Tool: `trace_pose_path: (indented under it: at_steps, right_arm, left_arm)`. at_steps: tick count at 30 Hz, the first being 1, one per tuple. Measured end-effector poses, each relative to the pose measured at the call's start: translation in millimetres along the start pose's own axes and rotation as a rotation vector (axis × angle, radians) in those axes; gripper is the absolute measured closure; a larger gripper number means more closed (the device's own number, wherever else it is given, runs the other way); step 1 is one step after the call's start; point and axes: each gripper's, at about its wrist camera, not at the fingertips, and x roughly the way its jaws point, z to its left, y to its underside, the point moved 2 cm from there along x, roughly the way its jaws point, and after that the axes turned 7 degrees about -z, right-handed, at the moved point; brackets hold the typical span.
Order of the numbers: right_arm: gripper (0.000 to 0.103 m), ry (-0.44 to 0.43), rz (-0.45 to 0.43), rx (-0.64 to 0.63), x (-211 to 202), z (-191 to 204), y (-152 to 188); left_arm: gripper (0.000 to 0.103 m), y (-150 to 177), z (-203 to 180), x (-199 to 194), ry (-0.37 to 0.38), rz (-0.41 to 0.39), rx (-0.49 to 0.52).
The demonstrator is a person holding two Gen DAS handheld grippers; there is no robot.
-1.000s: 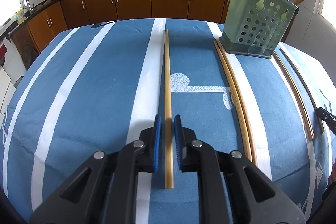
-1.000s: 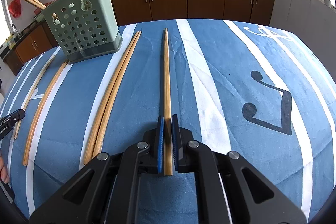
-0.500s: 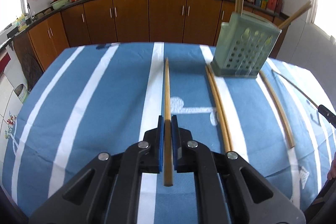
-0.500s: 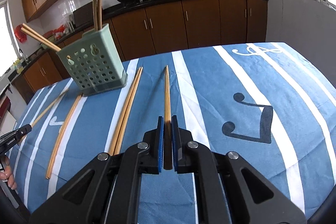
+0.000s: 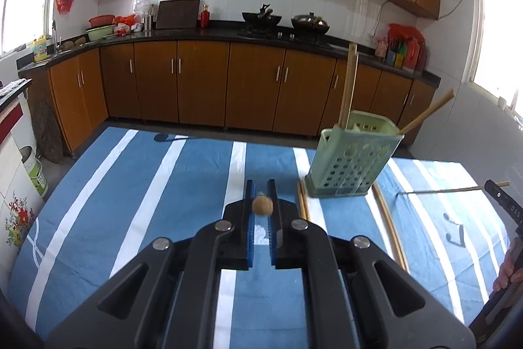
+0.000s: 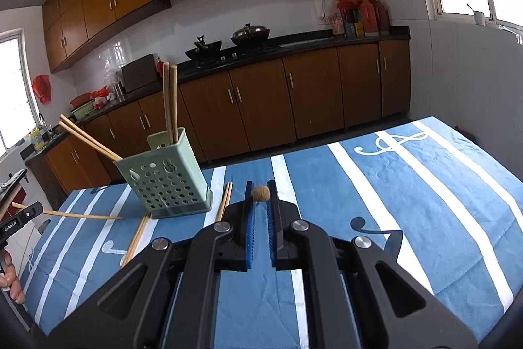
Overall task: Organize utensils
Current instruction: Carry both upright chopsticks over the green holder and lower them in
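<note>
A green perforated utensil holder (image 5: 351, 161) (image 6: 166, 180) stands on the blue striped tablecloth with several chopsticks upright or leaning in it. My left gripper (image 5: 261, 190) is shut on a wooden chopstick (image 5: 262, 206), seen end-on, lifted and pointing away. My right gripper (image 6: 260, 188) is shut on another chopstick (image 6: 260, 194), also seen end-on. In the left wrist view the right gripper's chopstick (image 5: 441, 190) shows at the right. In the right wrist view the left gripper's chopstick (image 6: 81, 215) shows at the left.
Loose chopsticks lie on the cloth beside the holder (image 5: 302, 201) (image 5: 389, 224) (image 6: 224, 201) (image 6: 137, 234). Kitchen cabinets (image 5: 202, 84) and a counter with woks run behind the table. The table edge drops off at left and far side.
Both grippers closed on their chopsticks and lifted them off the cloth, tilting up so the sticks now point forward end-on. The view rose from tabletop to kitchen.
</note>
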Motion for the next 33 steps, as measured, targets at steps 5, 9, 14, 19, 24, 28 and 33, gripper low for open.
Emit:
trace_pose_path:
  at_steps: [5,9,14,19,24,28,33]
  right_arm:
    - [0.095,-0.005,-0.020,-0.010,-1,3,-10]
    - [0.095,-0.008,-0.029,-0.013,-1,6,-14]
    - [0.095,-0.024,-0.060,-0.024,-7,11,-29]
    - [0.095,-0.070,-0.098,-0.010,-17,19,-54]
    - [0.095,-0.149,-0.140,0.014,-30,33,-77]
    - [0.095,-0.208,-0.184,0.026,-39,47,-94]
    - [0.095,-0.250,-0.235,0.018,-42,64,-110]
  left_arm:
    - [0.095,-14,-2,-4,0.003,-0.026,0.006]
    - [0.095,-19,-2,-5,0.006,-0.032,0.011]
    - [0.095,-28,-10,-12,0.036,-0.047,0.023]
    - [0.095,-46,-26,-28,0.103,-0.071,0.042]
    - [0.095,-64,-49,-48,0.191,-0.078,0.087]
    - [0.095,-79,-65,-59,0.231,-0.108,0.109]
    - [0.095,-104,-80,-64,0.241,-0.175,0.101]
